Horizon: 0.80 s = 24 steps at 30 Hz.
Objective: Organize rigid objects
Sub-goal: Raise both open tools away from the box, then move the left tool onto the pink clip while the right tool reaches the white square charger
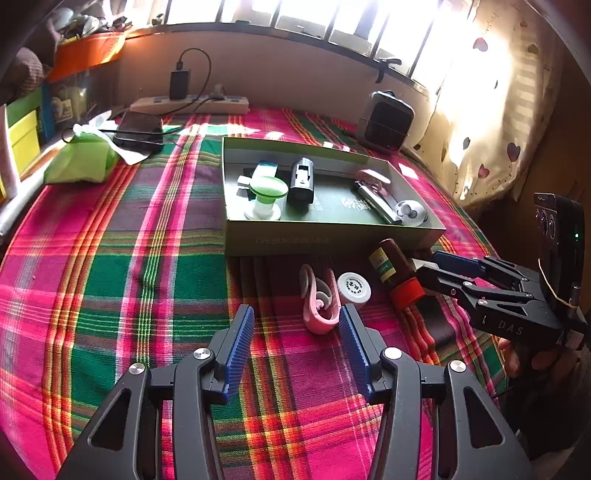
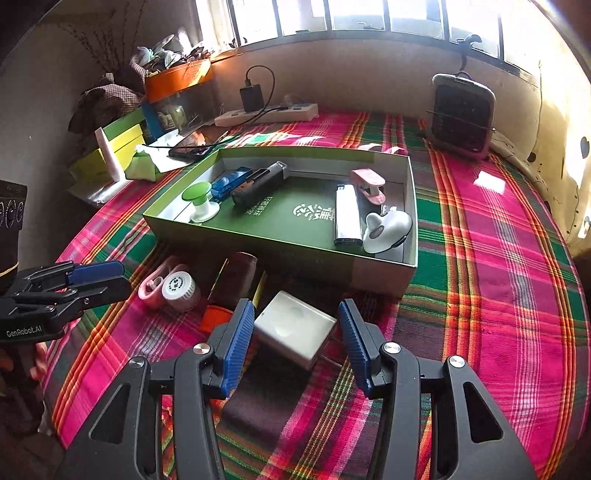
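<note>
We bring the right gripper [image 2: 296,326], fingers apart and gripping nothing, around a white charger [image 2: 295,328] on the plaid surface [image 2: 498,295] beside the green box's [image 2: 258,236] near wall, presumably next to be boxed; the left gripper [image 1: 296,326], also open and empty, nears a pink clip [image 1: 319,299].

A: In the right wrist view the brown bottle [image 2: 236,277] is half hidden; the right gripper's [image 2: 296,334] left finger covers its red cap.

B: And the pink clip [image 2: 149,288] sits mostly behind the white cap [image 2: 180,286].

A: The print on the box [image 1: 332,240] front is too faint to read.

B: The window [image 1: 332,14] is blown out white.
</note>
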Motion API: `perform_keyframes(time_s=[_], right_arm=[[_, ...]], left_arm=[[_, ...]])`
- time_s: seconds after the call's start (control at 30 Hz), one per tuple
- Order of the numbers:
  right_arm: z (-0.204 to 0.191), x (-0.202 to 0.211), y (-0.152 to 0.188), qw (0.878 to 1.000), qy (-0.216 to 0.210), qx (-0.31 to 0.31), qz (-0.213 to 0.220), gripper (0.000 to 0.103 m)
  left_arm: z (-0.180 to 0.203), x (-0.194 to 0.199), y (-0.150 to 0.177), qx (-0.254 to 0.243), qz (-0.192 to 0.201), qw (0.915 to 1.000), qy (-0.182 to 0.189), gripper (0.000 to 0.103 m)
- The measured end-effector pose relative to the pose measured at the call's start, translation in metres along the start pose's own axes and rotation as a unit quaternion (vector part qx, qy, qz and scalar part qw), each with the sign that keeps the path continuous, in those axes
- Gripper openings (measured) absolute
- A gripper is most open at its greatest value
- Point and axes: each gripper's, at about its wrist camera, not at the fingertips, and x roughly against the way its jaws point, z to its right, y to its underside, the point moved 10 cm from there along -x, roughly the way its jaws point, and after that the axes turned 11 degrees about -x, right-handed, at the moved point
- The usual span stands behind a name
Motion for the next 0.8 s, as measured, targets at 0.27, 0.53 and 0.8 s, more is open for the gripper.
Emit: perform_keyframes(time_s=[0.27, 0.53, 0.8], right_arm=[[-0.008, 0.003, 0.007, 1.000, -0.014, 0.017, -0.018, 0.049], [-0.015, 0.009, 0.016, 0.999, -0.011, 0.038, -0.029, 0.050], [-0.012, 0.007, 0.012, 0.998, 0.009, 0.055, -0.023, 0.058]], left_arm=[[-0.001, 0.000, 0.004, -0.001, -0.003, 1.0000, 0.008, 0.048], [0.005, -0.001, 0.004, -0.011, -0.008, 0.9997, 0.019, 0.048], [0.013, -0.013, 0.006, -0.030, -0.026, 0.9990, 0.020, 0.048]])
